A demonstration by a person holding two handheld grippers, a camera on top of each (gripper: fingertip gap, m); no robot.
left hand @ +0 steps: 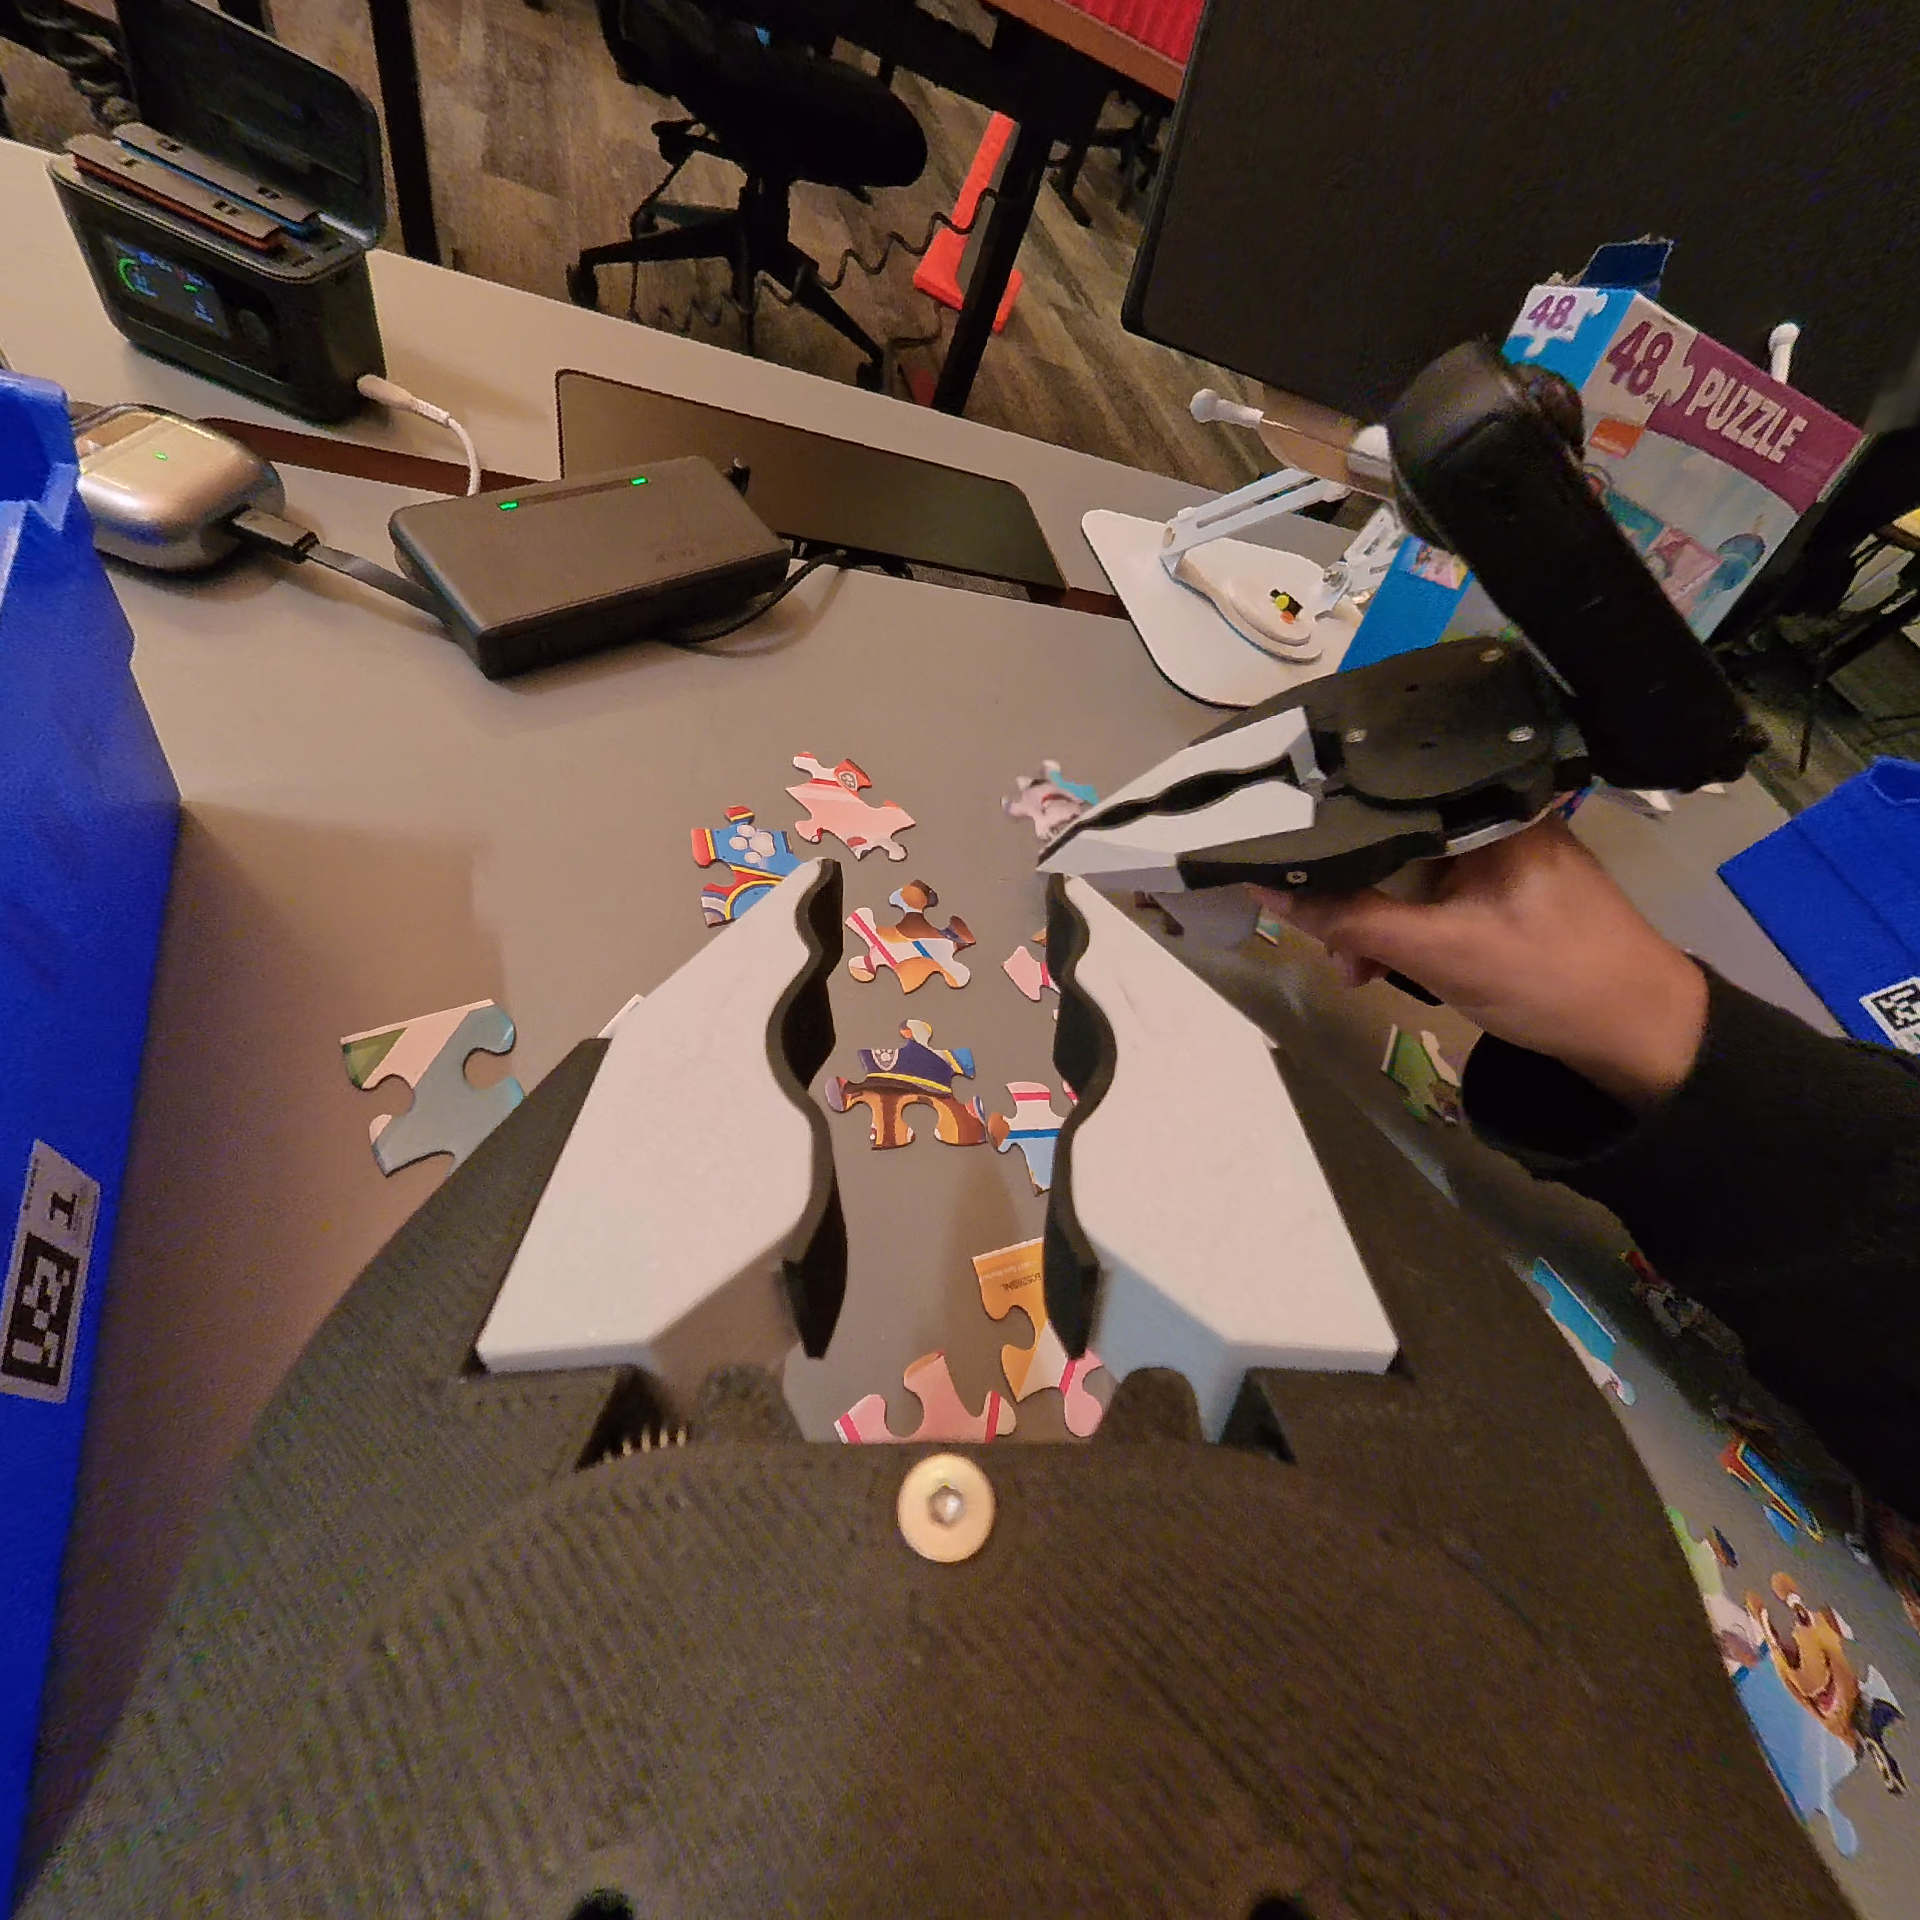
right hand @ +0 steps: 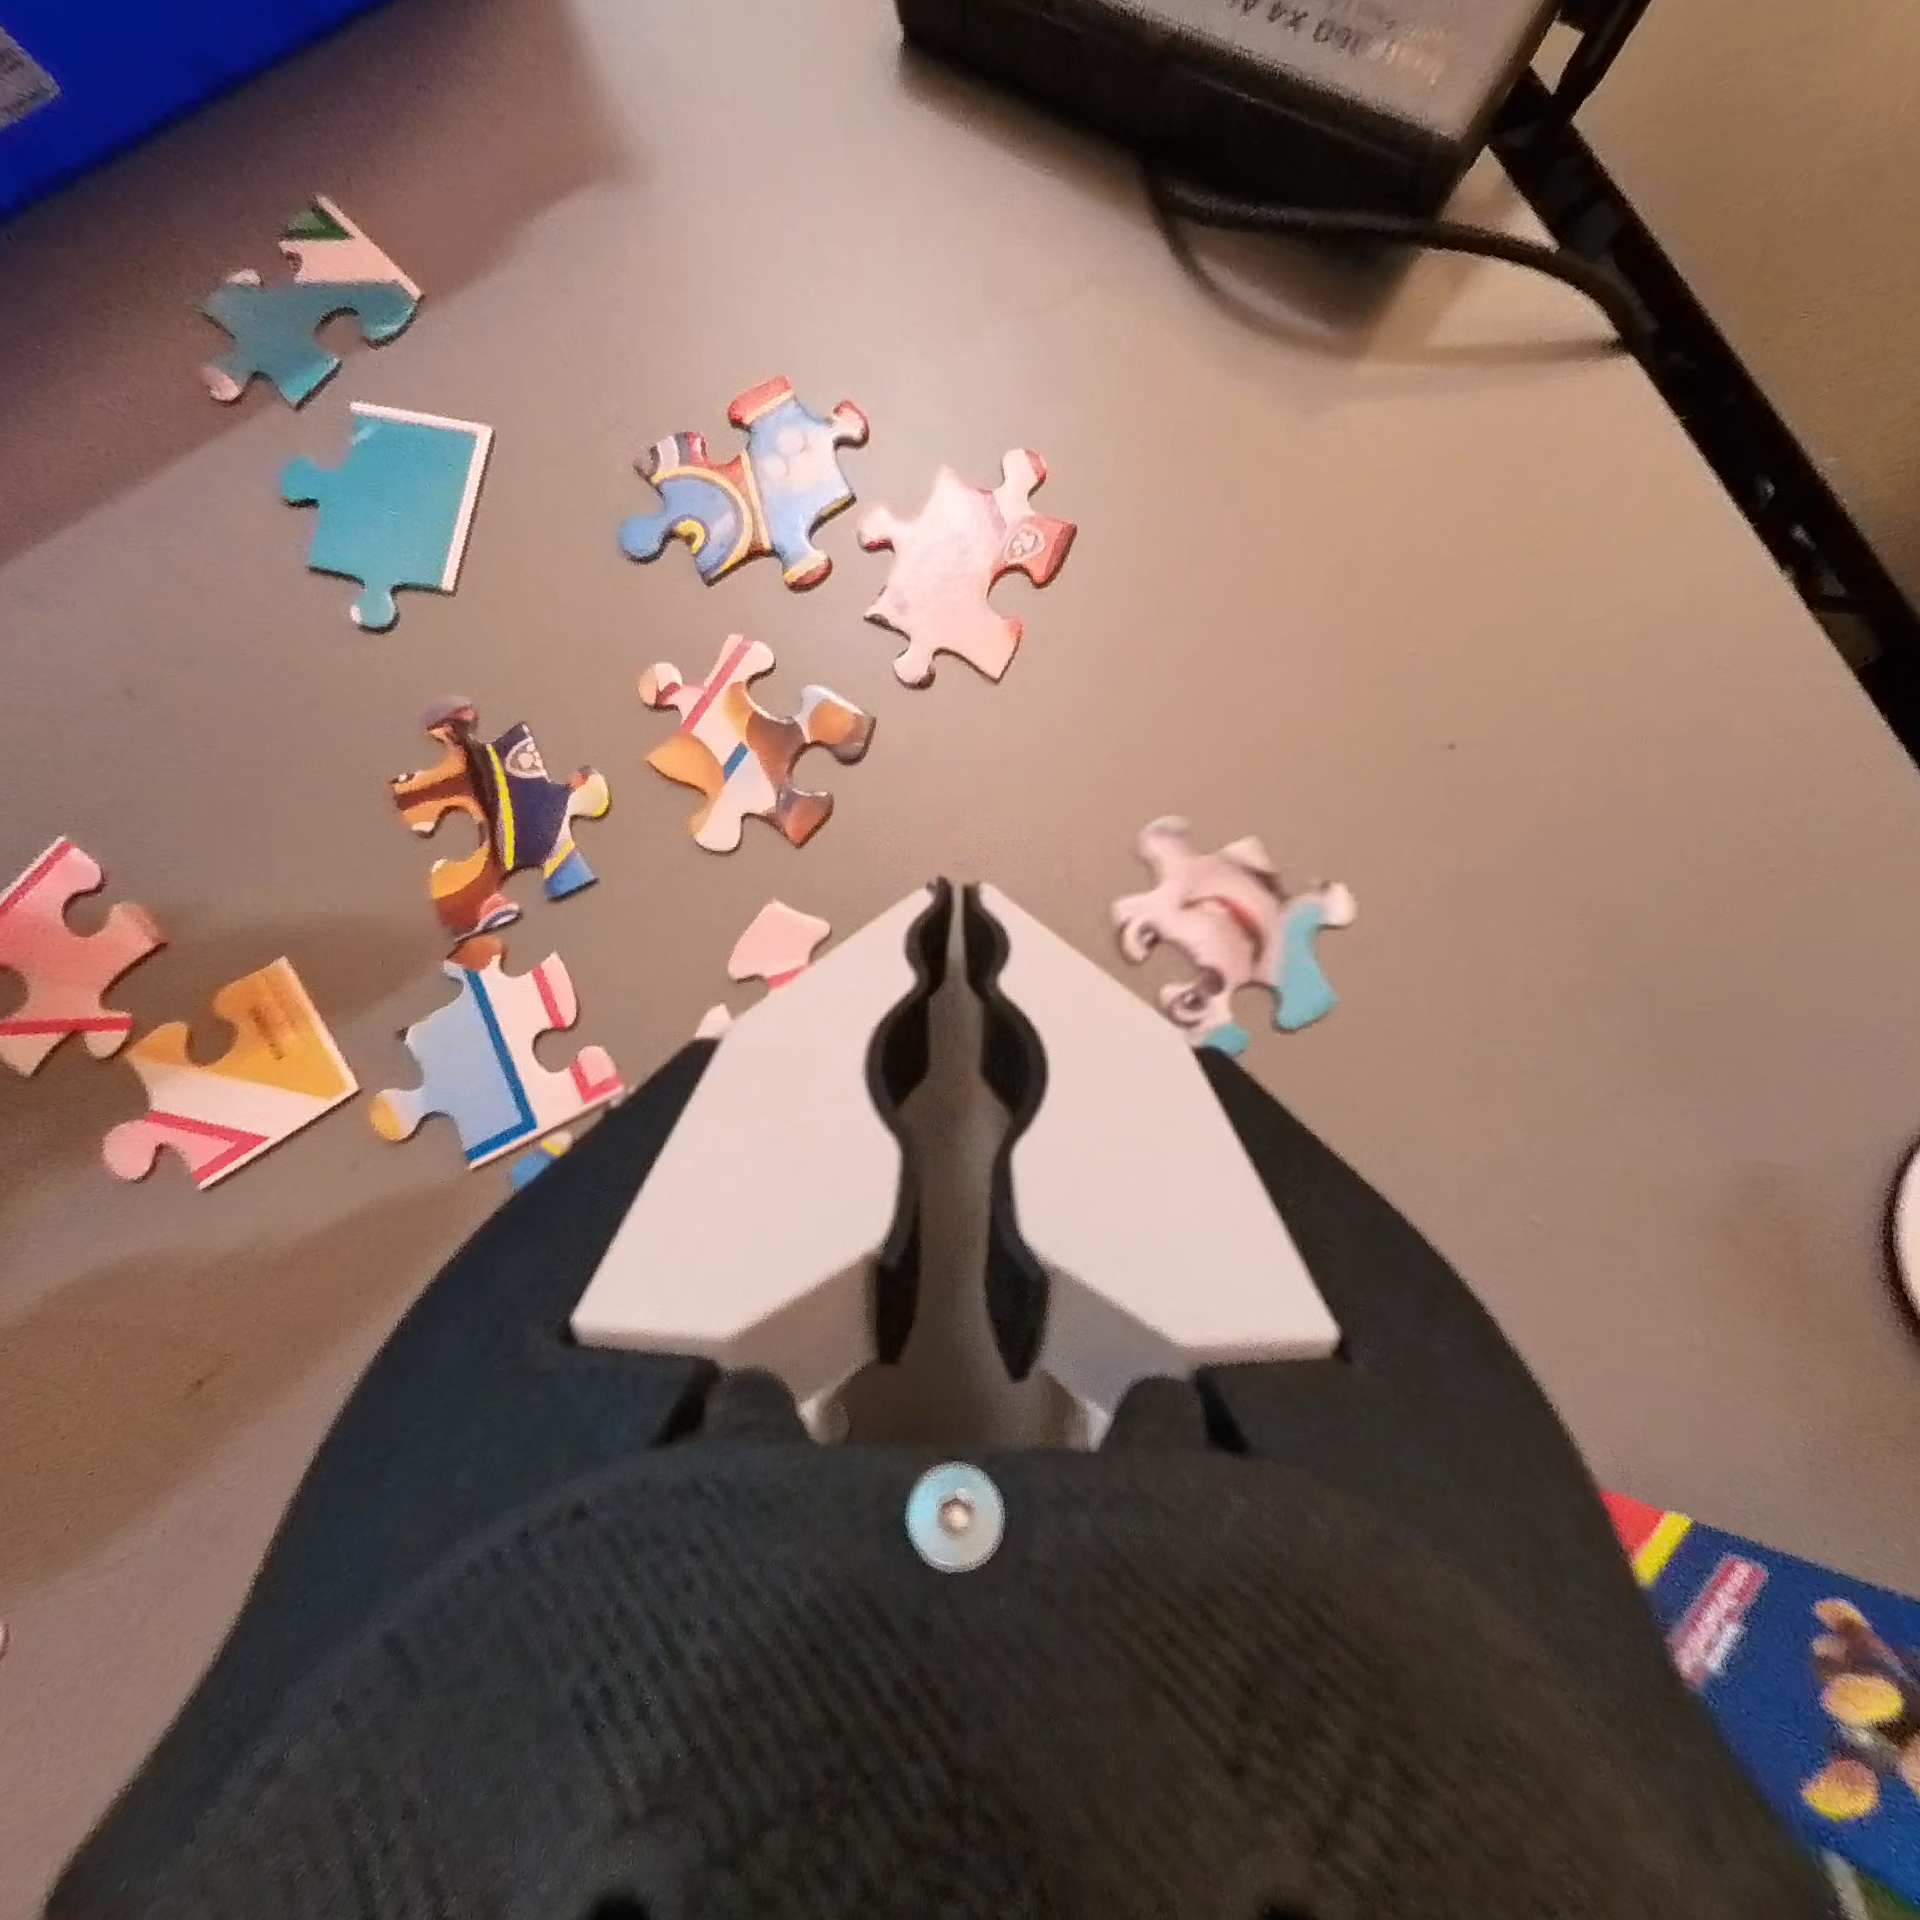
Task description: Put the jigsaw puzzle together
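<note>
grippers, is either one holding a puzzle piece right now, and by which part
Neither. The left gripper is open above loose pieces on the table; the right gripper has its fingers together with nothing between them.

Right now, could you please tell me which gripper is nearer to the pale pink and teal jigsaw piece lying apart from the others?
The right gripper. Its shut tips sit just beside the pale pink and teal jigsaw piece. The left gripper hangs open over the central pieces, farther away.

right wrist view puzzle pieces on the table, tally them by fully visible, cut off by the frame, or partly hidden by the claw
pieces in full view: 9
piece cut off by the left edge: 1
pieces partly hidden by the right claw: 2
total: 12 that can be made out
</note>
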